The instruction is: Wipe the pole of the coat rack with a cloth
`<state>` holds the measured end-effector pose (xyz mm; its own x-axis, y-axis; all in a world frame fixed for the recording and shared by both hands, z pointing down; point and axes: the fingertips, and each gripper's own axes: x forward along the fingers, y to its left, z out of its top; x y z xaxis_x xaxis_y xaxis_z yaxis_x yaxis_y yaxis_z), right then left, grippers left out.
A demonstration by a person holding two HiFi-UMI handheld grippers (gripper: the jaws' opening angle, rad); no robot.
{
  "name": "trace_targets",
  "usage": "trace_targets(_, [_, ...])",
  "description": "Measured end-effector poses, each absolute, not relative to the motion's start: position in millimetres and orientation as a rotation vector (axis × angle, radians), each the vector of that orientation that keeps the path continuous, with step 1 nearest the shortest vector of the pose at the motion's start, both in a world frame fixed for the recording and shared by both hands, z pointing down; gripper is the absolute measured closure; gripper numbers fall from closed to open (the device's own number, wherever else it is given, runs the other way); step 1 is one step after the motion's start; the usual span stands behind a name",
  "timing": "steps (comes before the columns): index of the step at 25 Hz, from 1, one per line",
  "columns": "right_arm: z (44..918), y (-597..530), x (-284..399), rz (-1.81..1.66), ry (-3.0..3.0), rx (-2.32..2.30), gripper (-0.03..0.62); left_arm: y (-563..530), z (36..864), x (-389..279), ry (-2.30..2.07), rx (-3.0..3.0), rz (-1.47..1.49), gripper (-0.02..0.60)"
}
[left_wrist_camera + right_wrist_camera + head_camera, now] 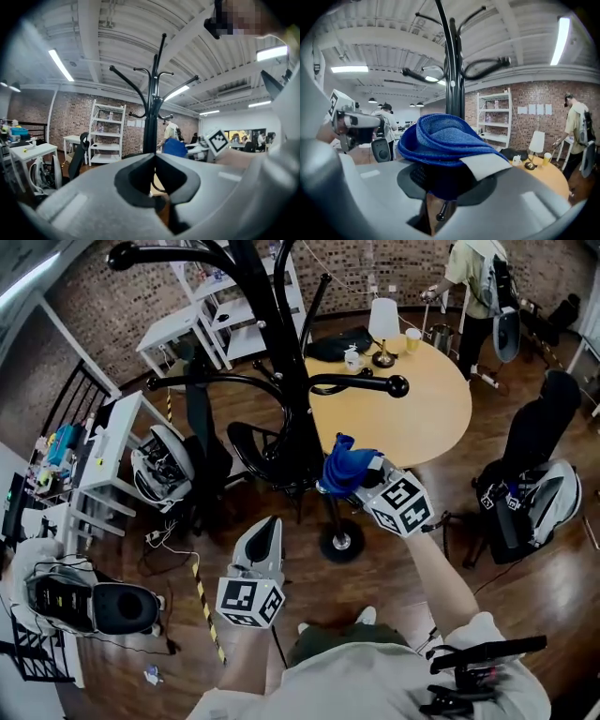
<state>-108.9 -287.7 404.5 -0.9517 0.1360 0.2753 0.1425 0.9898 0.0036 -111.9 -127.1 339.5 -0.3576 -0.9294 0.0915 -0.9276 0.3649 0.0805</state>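
Note:
The black coat rack pole [298, 399] rises from a round base [340, 542] on the wood floor, with curved hooks [366, 384] branching off it. My right gripper [354, 474] is shut on a folded blue cloth [343, 465], held right beside the lower pole; I cannot tell whether they touch. In the right gripper view the cloth [440, 138] bulges out of the jaws and the pole [454, 84] stands just behind it. My left gripper [271, 527] is shut and holds nothing, a little short of the pole [150, 122] on its left.
A round wooden table [427, 409] with a lamp [382, 329], cups and a black bag stands behind the rack. Black chairs [534, 474] stand at the right and a white desk [112, 442] and shelves [239, 315] at the left. A person [473, 287] stands far back.

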Motion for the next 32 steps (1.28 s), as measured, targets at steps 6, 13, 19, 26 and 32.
trace_targets(6, [312,-232,-40,-0.042,-3.071,-0.130,0.491,-120,316,-121,-2.518,1.811,-0.018,0.581])
trace_targets(13, [412,-219,-37,-0.008,-3.052,0.108,0.491,-122,416,-157,-2.411,1.889,0.045,0.581])
trace_targets(19, [558,-225,-63,-0.135,-3.060,0.185,0.491,-126,550,-178,-2.501,1.869,-0.024,0.581])
trace_targets(26, [662,-287,-130,-0.148,-3.111,0.225,0.491,-146,734,-196,-2.497,1.851,0.037,0.581])
trace_targets(32, [910,-298,-147,0.009,-2.952,0.248,0.491,-177,872,-214,-2.434,1.847,-0.005,0.581])
